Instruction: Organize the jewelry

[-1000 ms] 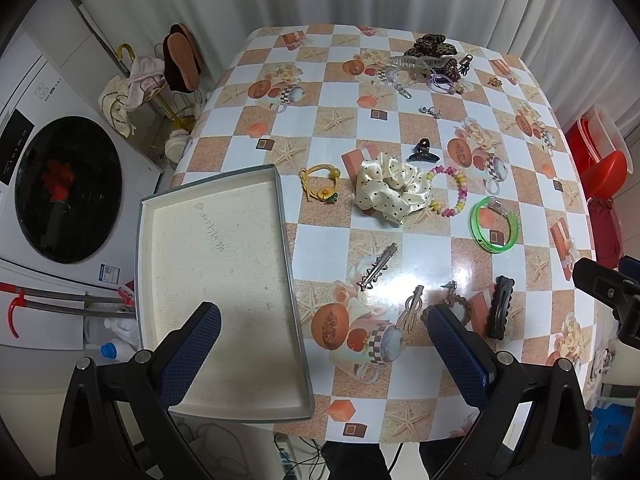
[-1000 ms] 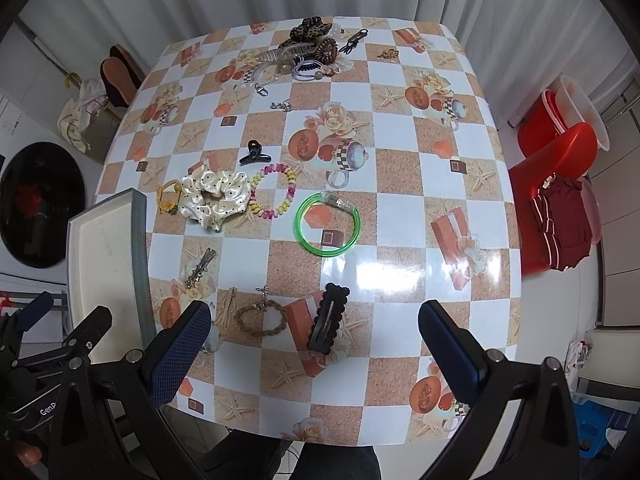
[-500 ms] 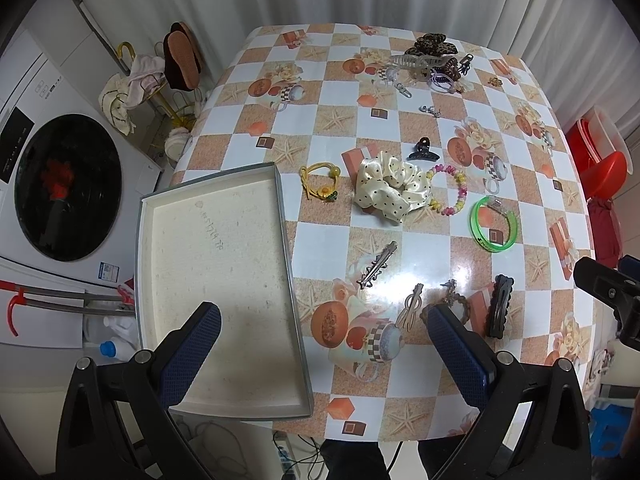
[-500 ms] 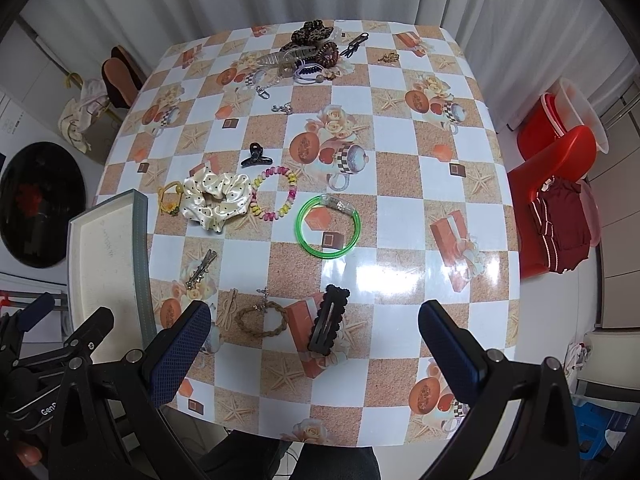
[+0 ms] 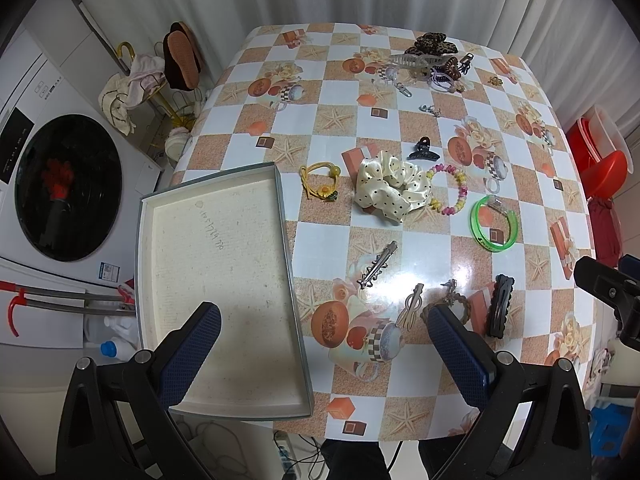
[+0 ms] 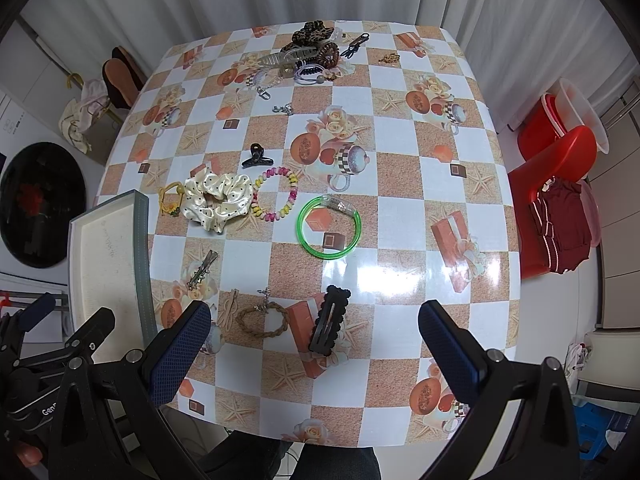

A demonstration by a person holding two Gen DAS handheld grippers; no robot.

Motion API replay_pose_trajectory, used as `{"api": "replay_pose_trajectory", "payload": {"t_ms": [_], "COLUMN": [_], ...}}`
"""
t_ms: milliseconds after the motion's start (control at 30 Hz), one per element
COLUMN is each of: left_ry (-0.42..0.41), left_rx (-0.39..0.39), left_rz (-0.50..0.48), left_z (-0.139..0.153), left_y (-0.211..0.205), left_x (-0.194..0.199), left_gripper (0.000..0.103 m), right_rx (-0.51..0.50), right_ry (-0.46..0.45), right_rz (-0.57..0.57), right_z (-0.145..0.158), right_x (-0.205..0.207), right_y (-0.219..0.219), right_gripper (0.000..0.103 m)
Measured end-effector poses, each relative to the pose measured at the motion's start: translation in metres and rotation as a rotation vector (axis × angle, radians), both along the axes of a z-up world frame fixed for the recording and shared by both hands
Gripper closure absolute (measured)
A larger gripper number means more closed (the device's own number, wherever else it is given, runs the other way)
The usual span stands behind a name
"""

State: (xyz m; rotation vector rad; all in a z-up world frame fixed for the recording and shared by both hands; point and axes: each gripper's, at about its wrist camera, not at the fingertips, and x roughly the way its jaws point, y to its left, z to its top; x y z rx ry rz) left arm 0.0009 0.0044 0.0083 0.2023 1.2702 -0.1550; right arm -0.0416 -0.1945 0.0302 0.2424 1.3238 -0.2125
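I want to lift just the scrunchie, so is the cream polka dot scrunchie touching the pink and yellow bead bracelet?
Touching. In the right wrist view the scrunchie edge meets the bead bracelet with no tablecloth between them.

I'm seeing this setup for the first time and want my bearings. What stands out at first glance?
A loudly patterned checkered tablecloth strewn with hair accessories: a cream polka-dot scrunchie mid-table beside a neon green bangle. An empty tray sits at the table's left edge, and a heap of clips lies at the far end.
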Motion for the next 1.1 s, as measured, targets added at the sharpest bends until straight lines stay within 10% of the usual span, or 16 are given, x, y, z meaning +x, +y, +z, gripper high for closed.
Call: {"api": "replay_pose_trajectory", "payload": {"t_ms": [1100], "left_ry": [0.003], "left_rx": [0.001], "left_rz": [-0.001], "left_z": [-0.0004], "left_y": [0.0], "left_x": [0.0008], "left_gripper": [0.0], "right_rx": [-0.001], "right_ry": [-0.001], "right_rz": [0.0], "right_z": [-0.0018], "right_x": [0.0017], "right_y": [-0.001], "right_gripper": [0.0]}}
